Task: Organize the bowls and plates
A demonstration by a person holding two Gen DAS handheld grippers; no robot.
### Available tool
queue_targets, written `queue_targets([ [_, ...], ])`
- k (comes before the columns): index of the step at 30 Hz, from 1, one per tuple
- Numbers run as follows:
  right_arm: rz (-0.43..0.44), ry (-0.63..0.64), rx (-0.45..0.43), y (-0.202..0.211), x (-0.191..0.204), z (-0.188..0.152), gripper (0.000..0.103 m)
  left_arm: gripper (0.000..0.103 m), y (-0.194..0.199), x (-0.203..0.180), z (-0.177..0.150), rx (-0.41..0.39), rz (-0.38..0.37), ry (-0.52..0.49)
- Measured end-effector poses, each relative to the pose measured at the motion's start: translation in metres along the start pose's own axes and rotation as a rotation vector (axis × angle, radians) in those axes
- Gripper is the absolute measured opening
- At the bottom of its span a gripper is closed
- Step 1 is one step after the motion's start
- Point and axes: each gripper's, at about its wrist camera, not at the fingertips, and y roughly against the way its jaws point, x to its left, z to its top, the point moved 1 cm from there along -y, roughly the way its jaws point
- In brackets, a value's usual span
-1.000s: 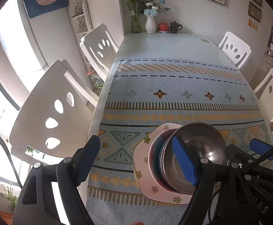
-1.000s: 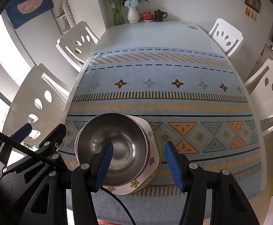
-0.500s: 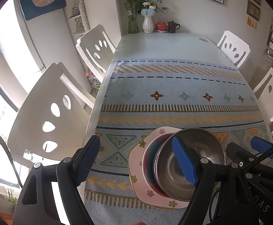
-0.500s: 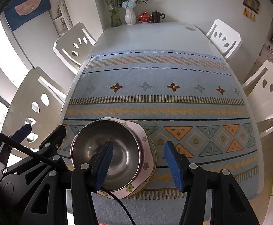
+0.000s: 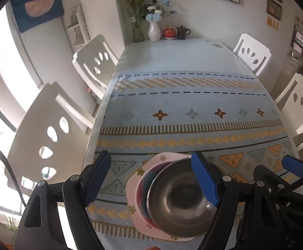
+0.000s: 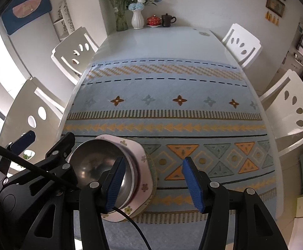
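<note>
Low in both frames, the steel bowl (image 5: 180,198) is sitting stacked on the pink plate (image 5: 134,189); the left gripper (image 5: 151,179) and right gripper (image 6: 153,183) are hovering with jaws apart, gripping nothing.

Both grippers have drawn back from the stacked dishes (image 5: 172,198).

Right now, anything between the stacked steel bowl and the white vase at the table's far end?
Nothing. Both views show only patterned tablecloth and bare white tabletop between steel bowl and white vase.
</note>
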Motion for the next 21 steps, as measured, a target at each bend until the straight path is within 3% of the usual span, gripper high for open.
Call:
queue_targets([
  [5, -0.026, -0.004, -0.03, 0.007, -0.02, 0.004, 0.055, 0.078, 0.002, -0.02, 0.011, 0.004, 0.006, -0.021],
  [14, 0.037, 0.081, -0.018, -0.007, -0.05, 0.03, 0.055, 0.078, -0.001, -0.039, 0.018, 0.043, 0.133, 0.069],
  [21, 0.053, 0.081, 0.019, -0.02, -0.086, 0.036, 0.055, 0.078, -0.008, -0.08, 0.026, 0.07, 0.151, 0.026],
])
